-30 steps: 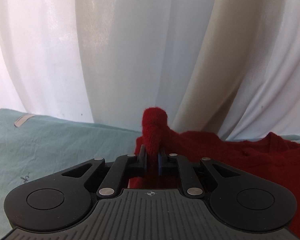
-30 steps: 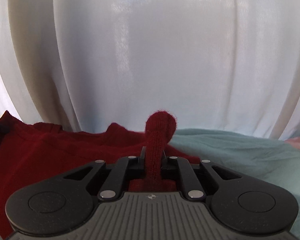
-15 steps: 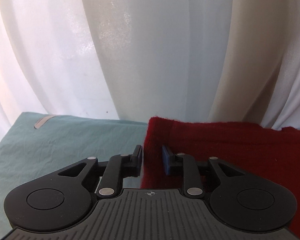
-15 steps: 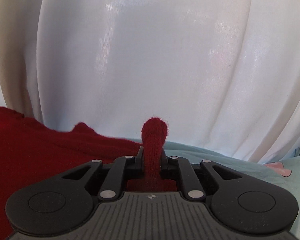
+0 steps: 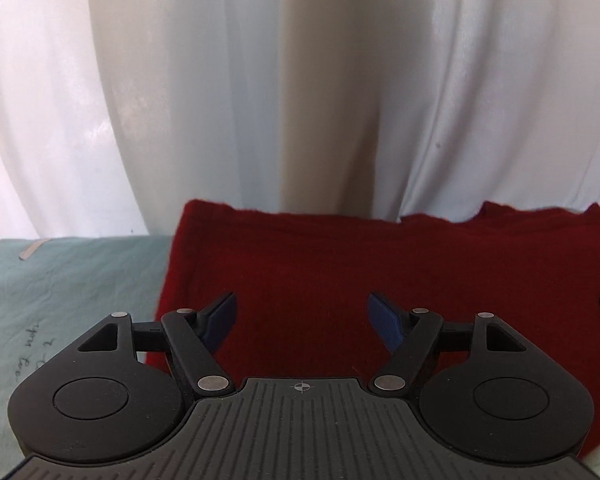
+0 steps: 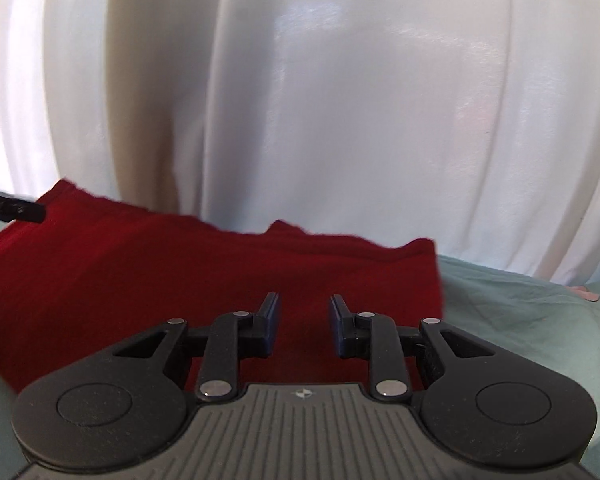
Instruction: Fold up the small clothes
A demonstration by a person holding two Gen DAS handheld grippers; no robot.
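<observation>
Pale green sheet (image 5: 72,280) carries the flat red garment (image 5: 340,264).

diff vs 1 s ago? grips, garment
Both grips released. The left gripper and right gripper each pinched an upstanding tuft of the red garment; now both jaws are opening with nothing pressed between the pads, left wider. The garment has dropped and lies flat, folded, its far edge straight. The teal sheet and white curtain are unchanged.

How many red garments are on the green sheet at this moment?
1: the red garment lies flat on the green sheet, under both grippers, by the white curtain. Others may lie outside the views.
</observation>
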